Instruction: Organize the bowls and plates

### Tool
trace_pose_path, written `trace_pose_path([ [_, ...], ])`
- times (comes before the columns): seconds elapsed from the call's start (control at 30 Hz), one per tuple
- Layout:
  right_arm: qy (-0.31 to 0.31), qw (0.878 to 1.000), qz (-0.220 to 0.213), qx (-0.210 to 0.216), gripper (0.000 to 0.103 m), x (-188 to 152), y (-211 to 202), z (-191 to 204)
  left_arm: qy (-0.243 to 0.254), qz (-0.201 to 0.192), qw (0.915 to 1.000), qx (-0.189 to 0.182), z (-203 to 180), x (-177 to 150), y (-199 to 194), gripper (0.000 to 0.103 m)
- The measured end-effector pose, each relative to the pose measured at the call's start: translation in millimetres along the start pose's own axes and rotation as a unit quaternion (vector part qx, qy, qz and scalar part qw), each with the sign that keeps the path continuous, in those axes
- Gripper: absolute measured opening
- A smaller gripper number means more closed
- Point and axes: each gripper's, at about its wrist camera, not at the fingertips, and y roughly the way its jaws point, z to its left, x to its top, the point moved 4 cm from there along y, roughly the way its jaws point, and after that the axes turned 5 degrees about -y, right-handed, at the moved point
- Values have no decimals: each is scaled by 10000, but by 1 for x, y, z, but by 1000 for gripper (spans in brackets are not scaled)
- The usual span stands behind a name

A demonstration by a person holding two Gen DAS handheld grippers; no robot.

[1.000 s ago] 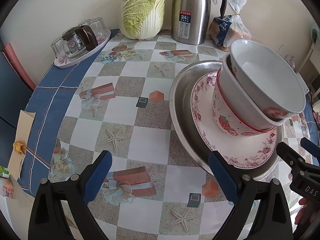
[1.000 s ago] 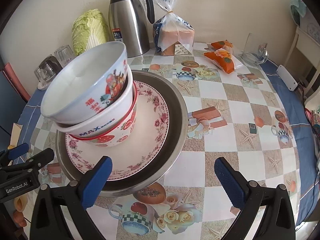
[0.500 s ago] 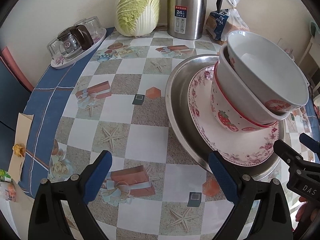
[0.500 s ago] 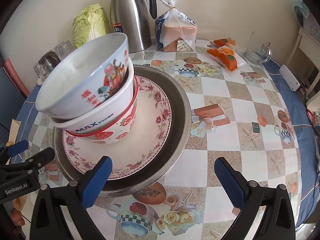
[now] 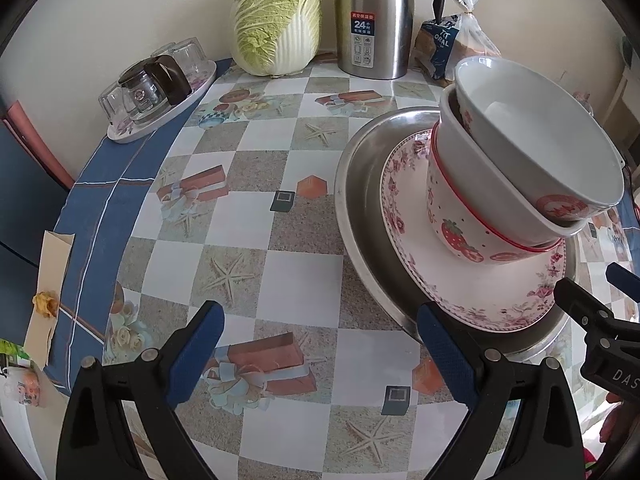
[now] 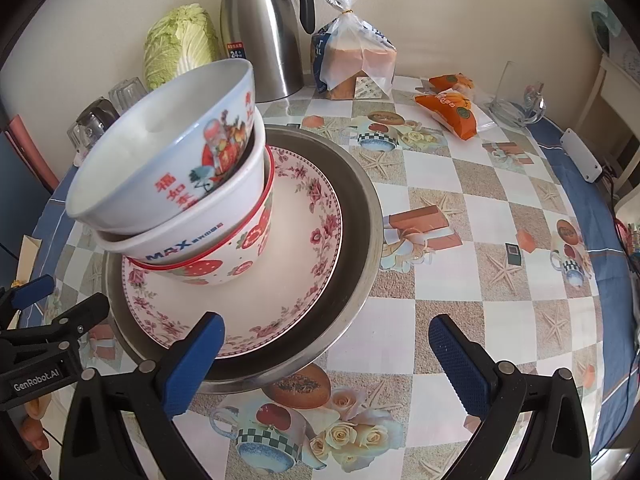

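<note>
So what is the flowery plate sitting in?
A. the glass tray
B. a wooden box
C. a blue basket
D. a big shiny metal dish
D: the flowery plate lies inside the wide metal dish, whose grey rim shows all around it, with the stacked bowls sitting on the plate.
</note>
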Motion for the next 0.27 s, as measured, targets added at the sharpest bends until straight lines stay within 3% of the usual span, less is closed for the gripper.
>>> trace_pose_path([
  [0.27,-10,10000,25,9,103,-1,2,0,-47,-157,9999,-44,2,3,-6,97],
])
